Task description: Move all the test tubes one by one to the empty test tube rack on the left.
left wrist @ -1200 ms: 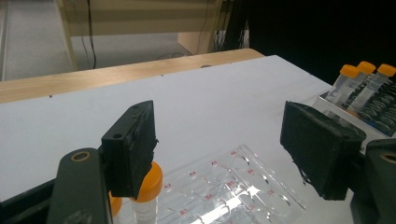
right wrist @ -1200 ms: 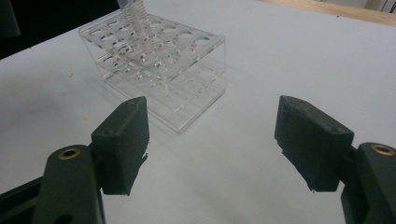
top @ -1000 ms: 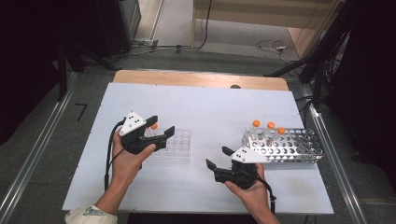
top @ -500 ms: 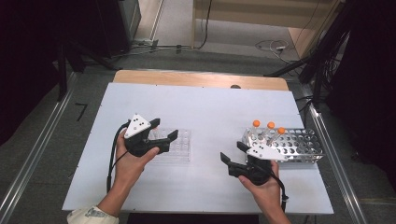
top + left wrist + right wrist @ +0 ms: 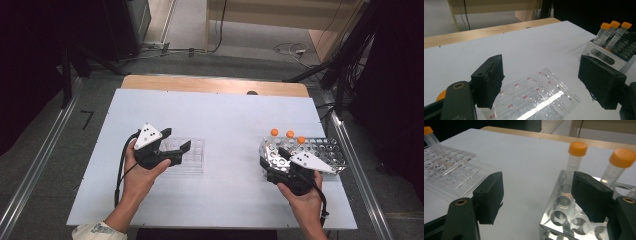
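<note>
- Plate work on the left: the left claw [image 5: 172, 142] hangs wide and empty over the clear well plate [image 5: 192, 156], which lies flat just under and ahead of its jaws. My advice is to lower squarely so the pads meet the plate's edges.
- Plate look: see-through plastic, round wells, red labels.
- Right claw [image 5: 268, 161], jaws wide, empty, sits at the near left corner of the metal rack [image 5: 327, 152]; three orange-capped tubes [image 5: 287, 137] stand just beyond. Approach one tube straight.
</note>
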Tool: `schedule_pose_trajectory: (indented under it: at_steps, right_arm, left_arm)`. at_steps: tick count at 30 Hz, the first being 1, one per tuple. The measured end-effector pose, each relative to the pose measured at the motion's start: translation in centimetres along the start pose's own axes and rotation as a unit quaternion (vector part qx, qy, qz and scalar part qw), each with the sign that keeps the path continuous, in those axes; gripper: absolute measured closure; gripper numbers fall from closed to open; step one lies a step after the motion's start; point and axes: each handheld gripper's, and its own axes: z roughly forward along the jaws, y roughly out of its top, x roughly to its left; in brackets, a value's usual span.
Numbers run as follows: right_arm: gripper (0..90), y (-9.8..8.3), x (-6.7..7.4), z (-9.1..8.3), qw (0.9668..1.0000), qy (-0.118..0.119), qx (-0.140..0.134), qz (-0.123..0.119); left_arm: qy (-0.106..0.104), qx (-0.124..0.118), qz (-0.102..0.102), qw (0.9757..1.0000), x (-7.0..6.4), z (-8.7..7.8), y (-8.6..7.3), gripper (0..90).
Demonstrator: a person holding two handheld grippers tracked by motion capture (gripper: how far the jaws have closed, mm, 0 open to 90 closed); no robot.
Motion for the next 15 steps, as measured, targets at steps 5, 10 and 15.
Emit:
schedule_pose_trajectory:
  at_steps: [5, 10, 15]
  right_arm:
    - [24.9, -0.1, -1.4, -0.4, 0.9998, -0.018, -0.002, 0.010]
    - [24.9, -0.2, -2.4, -0.6, 0.9993, -0.033, -0.002, 0.019]
    - [25.0, -0.4, -3.2, -0.7, 0.9986, -0.046, -0.003, 0.025]
  left_arm:
    - [0.000, 0.001, 0.000, 1.0000, 0.0, 0.0, 0.0, 21.6]
    - [0.000, 0.003, 0.000, 1.0000, 0.0, 0.1, -0.1, 21.6]
    - [0.000, 0.002, 0.000, 1.0000, -0.1, 0.1, -0.1, 21.6]
